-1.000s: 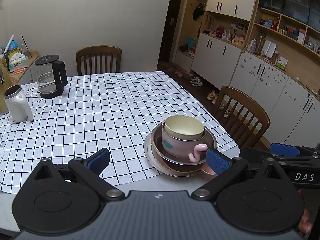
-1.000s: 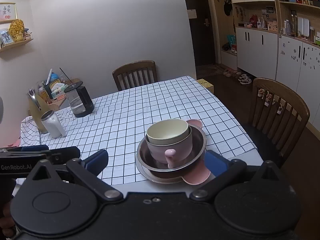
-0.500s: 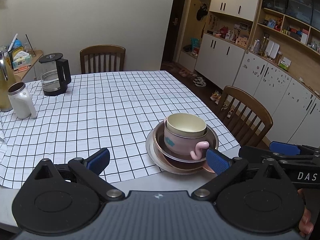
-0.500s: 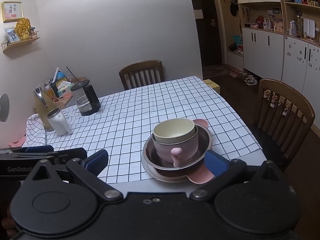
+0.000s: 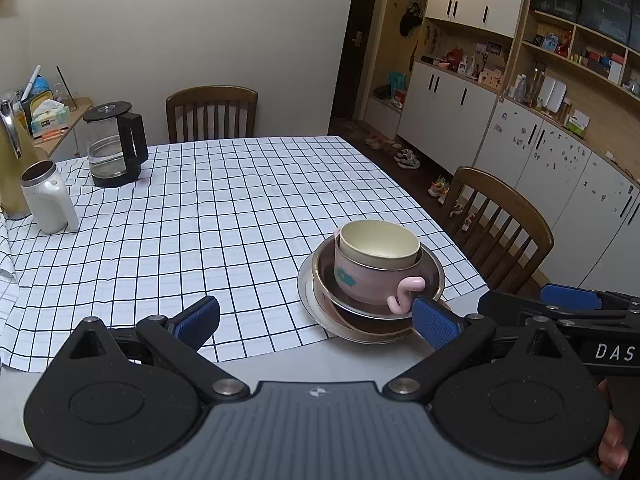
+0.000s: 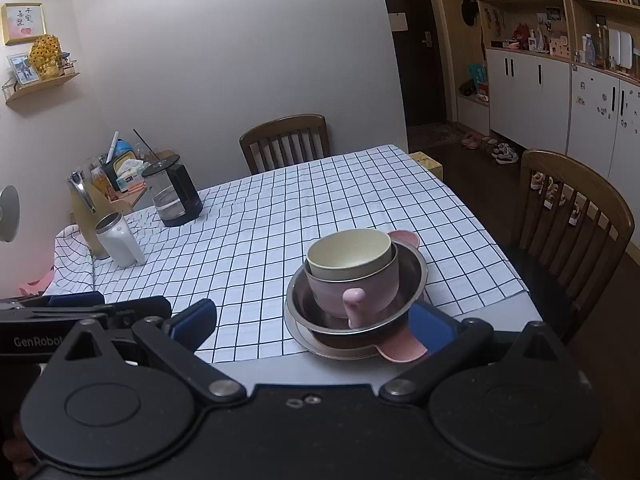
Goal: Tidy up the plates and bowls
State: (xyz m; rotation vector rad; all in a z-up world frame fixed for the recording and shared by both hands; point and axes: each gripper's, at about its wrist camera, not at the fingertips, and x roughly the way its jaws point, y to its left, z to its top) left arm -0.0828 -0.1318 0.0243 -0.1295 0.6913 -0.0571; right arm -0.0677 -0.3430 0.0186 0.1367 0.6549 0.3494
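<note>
Near the table's front right corner stands a nested stack. A cream bowl sits inside a pink handled cup. The cup rests in a steel bowl on a steel plate. A pink plate pokes out from under the steel bowl. My left gripper is open, just short of the stack. My right gripper is open too, with the stack beyond its right finger. Neither touches anything.
A glass kettle and a white flask stand at the far left of the checked tablecloth. Wooden chairs stand behind and to the right. The grey table edge lies close in front.
Both grippers have drawn back and risen a little from the stack, so more of the table shows. Both stay open; the stack has not moved.
</note>
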